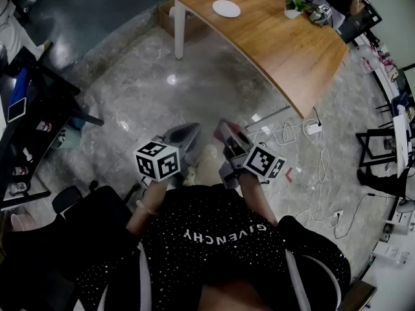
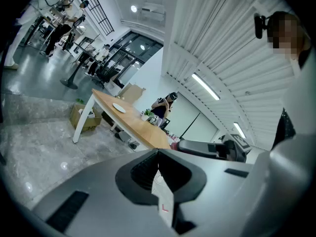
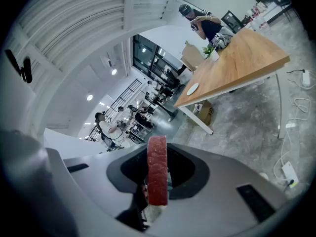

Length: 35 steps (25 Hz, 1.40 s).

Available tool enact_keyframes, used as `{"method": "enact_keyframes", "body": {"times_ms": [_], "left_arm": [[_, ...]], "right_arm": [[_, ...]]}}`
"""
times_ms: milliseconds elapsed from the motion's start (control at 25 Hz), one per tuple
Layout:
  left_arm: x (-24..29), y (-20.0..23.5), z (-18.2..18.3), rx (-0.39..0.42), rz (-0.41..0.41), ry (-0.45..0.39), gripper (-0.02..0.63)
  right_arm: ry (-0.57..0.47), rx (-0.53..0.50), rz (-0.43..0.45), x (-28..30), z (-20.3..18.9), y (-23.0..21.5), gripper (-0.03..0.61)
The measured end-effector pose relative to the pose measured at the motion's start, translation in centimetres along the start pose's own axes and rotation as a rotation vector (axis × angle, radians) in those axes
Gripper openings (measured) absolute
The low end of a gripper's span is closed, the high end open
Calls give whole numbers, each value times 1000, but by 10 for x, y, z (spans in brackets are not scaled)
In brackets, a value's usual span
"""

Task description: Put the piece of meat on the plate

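Observation:
A red slab of meat (image 3: pixel 157 174) stands on edge between the jaws of my right gripper (image 3: pixel 158 154), which is shut on it. In the head view that gripper (image 1: pixel 227 133) is held in front of the person's body over the stone floor, with the meat (image 1: pixel 228 132) showing red at its tip. My left gripper (image 1: pixel 187 135) is held beside it, its jaws meeting at the tips (image 2: pixel 158 152) with nothing between them. The white plate (image 1: pixel 226 8) lies on the wooden table (image 1: pixel 285 44) well ahead of both grippers; the plate (image 3: pixel 192 88) also shows small in the right gripper view.
A cardboard box (image 1: pixel 170 15) sits under the table's far end. White cables and a power strip (image 1: pixel 312 129) lie on the floor at the right. Black desks (image 1: pixel 29 128) line the left side. A potted plant (image 1: pixel 297 5) and a person (image 3: pixel 205 23) are at the table's far end.

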<state>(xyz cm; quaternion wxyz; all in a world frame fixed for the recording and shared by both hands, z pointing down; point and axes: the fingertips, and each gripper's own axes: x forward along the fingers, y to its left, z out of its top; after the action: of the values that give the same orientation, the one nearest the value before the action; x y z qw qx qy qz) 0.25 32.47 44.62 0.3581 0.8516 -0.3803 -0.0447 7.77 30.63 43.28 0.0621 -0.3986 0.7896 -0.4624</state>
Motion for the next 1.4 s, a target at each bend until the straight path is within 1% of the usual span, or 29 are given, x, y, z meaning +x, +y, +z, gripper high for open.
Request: {"method": "enact_keyframes", "body": {"times_ms": [280,480,680,840,1080,1240,1400], "left_arm": [[36,15,24,-21,-14,-14,11],[75,25,47,-29,-31,-2,11],[122,48,80,-33,-2,-11,11],[161,61,109,-27,2,-20,11],[207,80,140,-29,26,-35,10],[233,85,150,-22,25,-41,11],[250,89,150,-25,31,-44,11]], "right_arm": [[-22,-1,16,22,39,-14,97],[-34,-3,24,50,83,-31,97],[-14,-15,37,85,128,-51,97],[-4,-19,48,114,168,-67,97],[24,-24,73,149,210,-84,97],[30,-29,83,160,229,-96,97],[35,-28,89,167,240,-109,97]]}}
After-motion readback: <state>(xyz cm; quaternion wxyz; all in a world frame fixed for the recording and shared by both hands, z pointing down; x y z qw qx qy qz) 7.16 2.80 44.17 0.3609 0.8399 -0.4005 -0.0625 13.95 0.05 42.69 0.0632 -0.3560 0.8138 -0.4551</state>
